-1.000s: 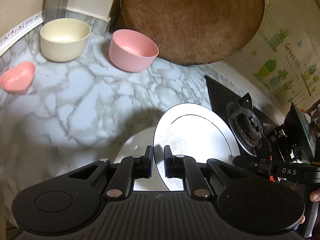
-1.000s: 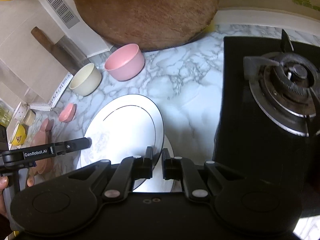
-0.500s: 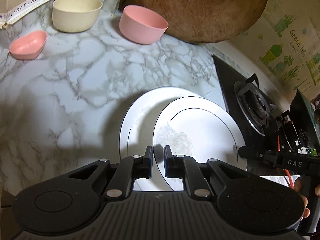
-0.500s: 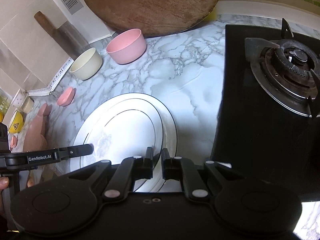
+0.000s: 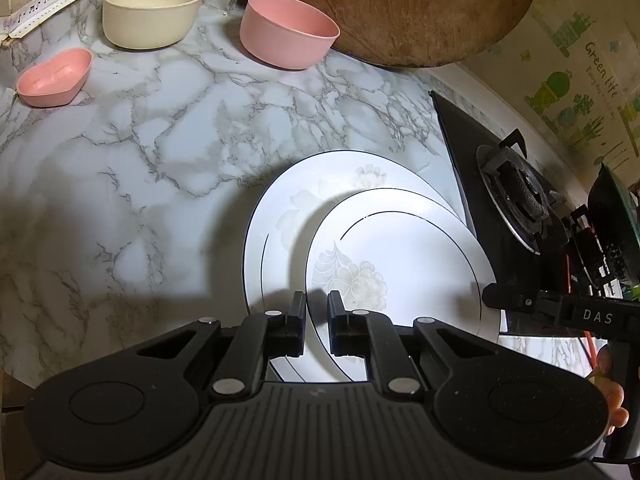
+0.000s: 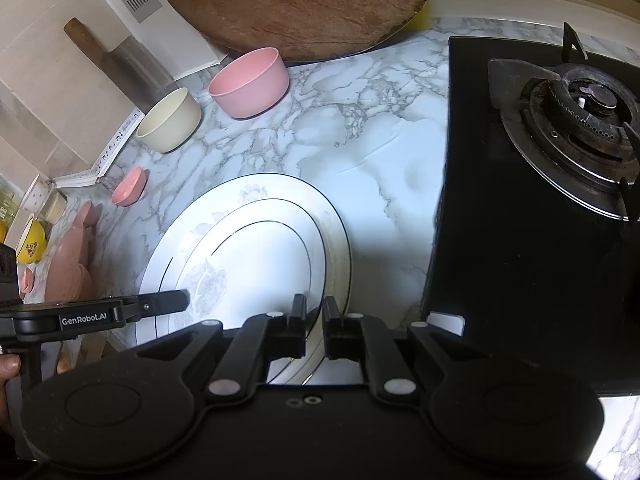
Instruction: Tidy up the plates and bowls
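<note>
White glazed china fills the left wrist view — my left gripper [image 5: 317, 322] is clamped on the near rim of the smaller plate [image 5: 400, 264], which hangs over the larger plate [image 5: 304, 200] on the marble counter [image 5: 160, 152]. Pink bowl [image 5: 288, 36] at 12 o'clock, cream bowl [image 5: 152, 12] at 11.

Right wrist view: my right gripper [image 6: 314, 326] pinches the same plate's rim at 6 o'clock. Stiff, slick, breakable — I judge opposite rim edges the safest hold.

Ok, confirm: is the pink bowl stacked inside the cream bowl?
No, the pink bowl stands apart from the cream bowl on the counter.
</note>
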A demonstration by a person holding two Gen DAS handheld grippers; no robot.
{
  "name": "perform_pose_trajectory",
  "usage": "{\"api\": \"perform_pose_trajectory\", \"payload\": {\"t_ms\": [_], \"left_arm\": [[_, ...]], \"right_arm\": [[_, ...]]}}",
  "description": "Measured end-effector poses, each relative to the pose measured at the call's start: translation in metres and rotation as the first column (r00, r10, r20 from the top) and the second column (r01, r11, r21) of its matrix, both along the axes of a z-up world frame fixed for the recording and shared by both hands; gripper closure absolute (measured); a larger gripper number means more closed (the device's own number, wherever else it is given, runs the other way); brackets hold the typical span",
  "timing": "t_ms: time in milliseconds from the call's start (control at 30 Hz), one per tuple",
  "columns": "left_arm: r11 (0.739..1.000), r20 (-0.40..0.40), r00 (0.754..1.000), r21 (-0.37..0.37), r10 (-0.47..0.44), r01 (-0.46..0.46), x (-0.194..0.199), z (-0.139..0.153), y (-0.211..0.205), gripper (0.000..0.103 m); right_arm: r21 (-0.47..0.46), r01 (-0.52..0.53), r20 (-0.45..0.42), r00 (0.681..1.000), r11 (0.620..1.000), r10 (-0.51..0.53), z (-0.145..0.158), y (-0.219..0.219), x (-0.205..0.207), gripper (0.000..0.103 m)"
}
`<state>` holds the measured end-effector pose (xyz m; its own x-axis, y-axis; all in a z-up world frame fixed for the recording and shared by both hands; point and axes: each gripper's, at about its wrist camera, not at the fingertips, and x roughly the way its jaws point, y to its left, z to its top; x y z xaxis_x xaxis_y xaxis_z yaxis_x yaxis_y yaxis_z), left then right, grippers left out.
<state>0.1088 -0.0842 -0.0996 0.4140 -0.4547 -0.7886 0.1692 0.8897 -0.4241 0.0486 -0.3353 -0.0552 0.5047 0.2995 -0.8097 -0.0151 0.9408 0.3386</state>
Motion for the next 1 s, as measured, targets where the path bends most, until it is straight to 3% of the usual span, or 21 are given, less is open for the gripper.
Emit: {"api": "perform_pose_trajectory", "payload": {"t_ms": [1000], "left_arm": [[0.999,0.0,1.0,0.036,0.01,-0.01,0.012,0.009,0.005,0.093]], "right_arm": [[0.047,0.001,-0.047,0.999,0.999,0.002,-0.015,0.003,0.016,0.095]]}}
